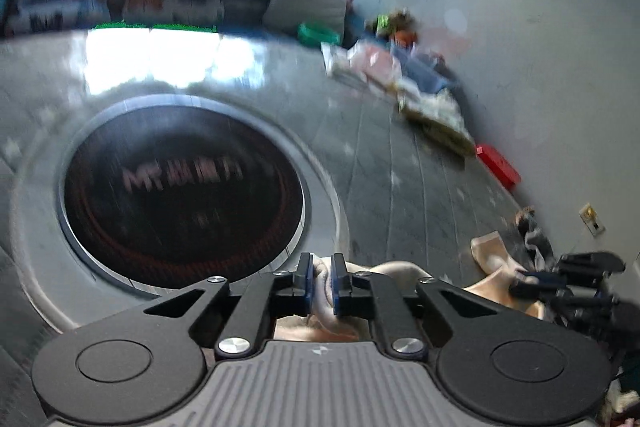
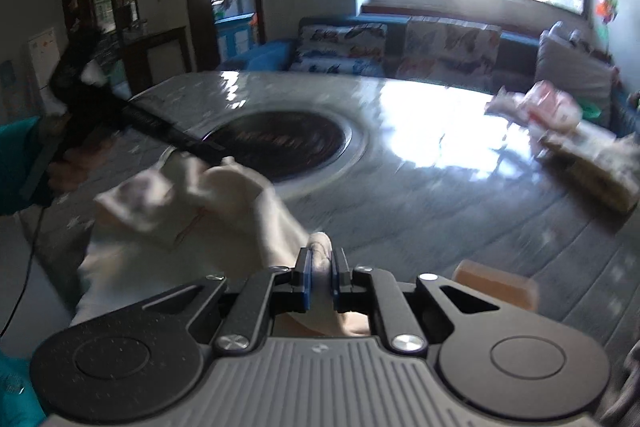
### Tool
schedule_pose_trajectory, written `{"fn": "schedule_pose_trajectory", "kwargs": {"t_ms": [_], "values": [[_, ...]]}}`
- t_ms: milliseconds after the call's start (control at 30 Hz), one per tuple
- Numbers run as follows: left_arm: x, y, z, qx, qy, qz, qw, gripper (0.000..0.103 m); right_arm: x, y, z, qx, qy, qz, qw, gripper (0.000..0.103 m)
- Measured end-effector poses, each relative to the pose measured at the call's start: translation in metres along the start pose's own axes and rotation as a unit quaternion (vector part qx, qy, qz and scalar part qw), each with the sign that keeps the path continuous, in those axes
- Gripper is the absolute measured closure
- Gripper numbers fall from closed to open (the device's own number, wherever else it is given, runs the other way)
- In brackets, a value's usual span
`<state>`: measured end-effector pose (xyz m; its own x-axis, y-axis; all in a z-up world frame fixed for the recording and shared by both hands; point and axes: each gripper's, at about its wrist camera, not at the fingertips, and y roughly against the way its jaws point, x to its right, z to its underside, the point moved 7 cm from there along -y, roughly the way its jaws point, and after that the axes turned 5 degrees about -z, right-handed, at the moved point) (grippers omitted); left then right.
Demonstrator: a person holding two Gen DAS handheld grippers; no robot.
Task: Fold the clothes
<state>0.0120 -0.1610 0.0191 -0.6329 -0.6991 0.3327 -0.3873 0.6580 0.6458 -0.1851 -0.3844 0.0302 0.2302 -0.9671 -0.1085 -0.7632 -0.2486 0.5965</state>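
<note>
A cream-white garment (image 2: 224,203) hangs stretched between both grippers above the grey table. My left gripper (image 1: 322,277) is shut on a bunched edge of the garment (image 1: 324,291). My right gripper (image 2: 322,269) is shut on another edge of it. In the right wrist view the left gripper (image 2: 216,157) shows at the left, pinching the cloth's far end. In the left wrist view the right gripper (image 1: 520,283) shows at the lower right, with the cloth (image 1: 492,259) running to it. Both views are motion-blurred.
The grey table (image 1: 380,155) has a round black inset burner (image 1: 180,195) in its middle. Packets and clutter (image 1: 424,95) lie along the wall side, with a red box (image 1: 500,167). A folded peach item (image 2: 496,287) lies near my right gripper. A sofa (image 2: 400,47) stands beyond.
</note>
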Motion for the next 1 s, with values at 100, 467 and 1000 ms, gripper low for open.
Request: {"fn": "schedule_pose_trajectory", "kwargs": {"t_ms": [100,467,1000], "values": [[-0.003,0.01,-0.017,0.039,-0.013,-0.015,0.9991,0.094,0.013,-0.003,-0.023,0.018,0.0,0.023,1.0,0.095],[-0.049,0.007,-0.057,0.085,-0.015,-0.099,0.9913,0.098,0.055,-0.066,-0.108,0.047,-0.007,0.077,0.996,0.094],[-0.05,-0.075,-0.038,-0.007,-0.033,-0.146,0.9887,0.055,0.092,-0.102,-0.056,-0.051,-0.063,0.12,0.989,0.069]]}}
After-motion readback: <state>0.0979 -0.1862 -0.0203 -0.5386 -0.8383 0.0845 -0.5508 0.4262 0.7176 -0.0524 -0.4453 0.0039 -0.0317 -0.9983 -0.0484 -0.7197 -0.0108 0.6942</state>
